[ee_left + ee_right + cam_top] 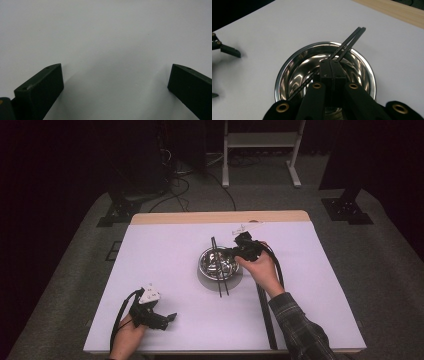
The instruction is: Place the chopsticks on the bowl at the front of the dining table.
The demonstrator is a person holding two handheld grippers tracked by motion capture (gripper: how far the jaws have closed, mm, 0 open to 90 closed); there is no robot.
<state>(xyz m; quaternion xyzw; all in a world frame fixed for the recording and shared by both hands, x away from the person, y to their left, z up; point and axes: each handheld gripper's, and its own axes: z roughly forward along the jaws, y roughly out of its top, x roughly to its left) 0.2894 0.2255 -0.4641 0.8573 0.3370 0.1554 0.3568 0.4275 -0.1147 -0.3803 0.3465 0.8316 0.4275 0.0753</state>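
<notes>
A shiny steel bowl (pixel 219 262) stands near the middle of the white table (pixel 165 265). A pair of black chopsticks (pixel 216 251) lies across the bowl's rim, front to back. My right gripper (pixel 231 252) hovers over the bowl's right side. In the right gripper view its jaws are pressed flat together above the bowl (pixel 297 67), and my right gripper (pixel 332 62) is shut. The chopsticks (pixel 350 40) pass just beneath its tips; I see nothing between the pads. My left gripper (pixel 167 317) rests at the table's front left, open, and my left gripper (pixel 115 82) has bare white tabletop between its jaws.
A black strip (pixel 266 315) runs along the table on the right, under the right forearm. A small white object (pixel 242 227) lies near the wooden far edge (pixel 220 217). A white stand (pixel 260 150) and cables sit on the floor beyond the table.
</notes>
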